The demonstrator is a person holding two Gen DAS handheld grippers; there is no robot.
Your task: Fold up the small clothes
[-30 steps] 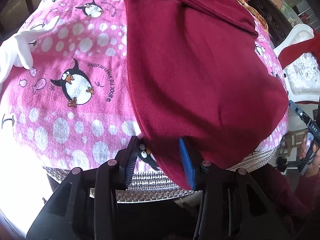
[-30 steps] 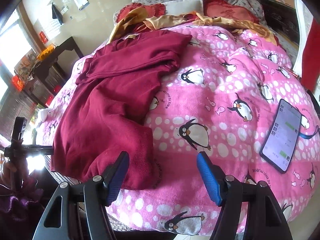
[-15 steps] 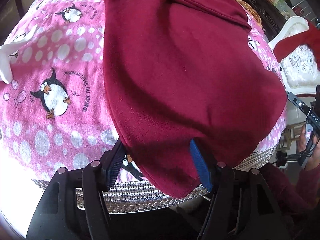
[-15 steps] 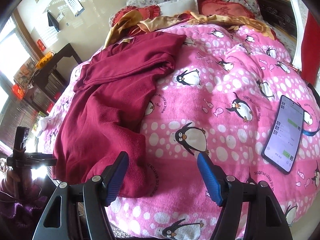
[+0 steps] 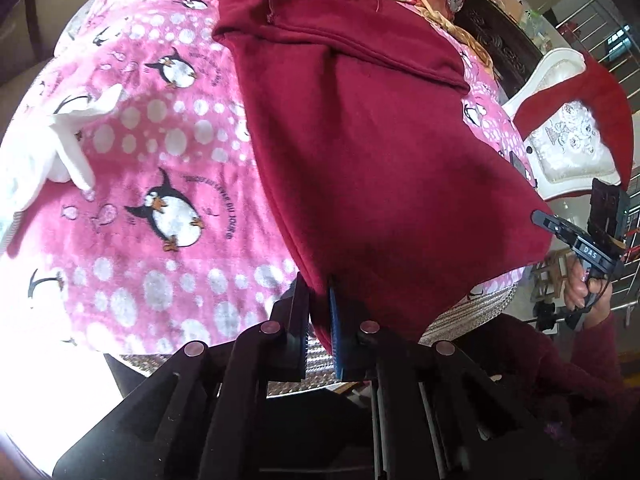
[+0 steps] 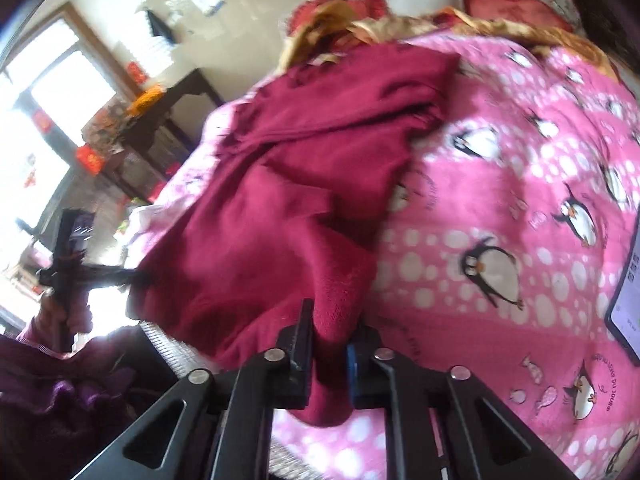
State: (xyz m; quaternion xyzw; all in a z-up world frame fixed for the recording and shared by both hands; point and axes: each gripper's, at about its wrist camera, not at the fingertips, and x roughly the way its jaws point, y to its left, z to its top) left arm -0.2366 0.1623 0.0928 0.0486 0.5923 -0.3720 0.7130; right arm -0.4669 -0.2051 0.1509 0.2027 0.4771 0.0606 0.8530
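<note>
Left gripper (image 5: 319, 312) + right gripper (image 6: 329, 340): you're pinching both near corners of the dark red fleece garment (image 5: 380, 152) on the pink penguin-print blanket (image 5: 152, 152), prob. so the hem lifts evenly for folding.

garment (image 5: 380, 152): dark red fleecy cloth, matt, soft nap
blanket (image 5: 160, 160): pink plush cloth, fuzzy, penguin print
fingers (image 5: 298, 312): matt black plastic, ribbed blue pads
phone (image 6: 628, 280): glossy glass screen
</note>
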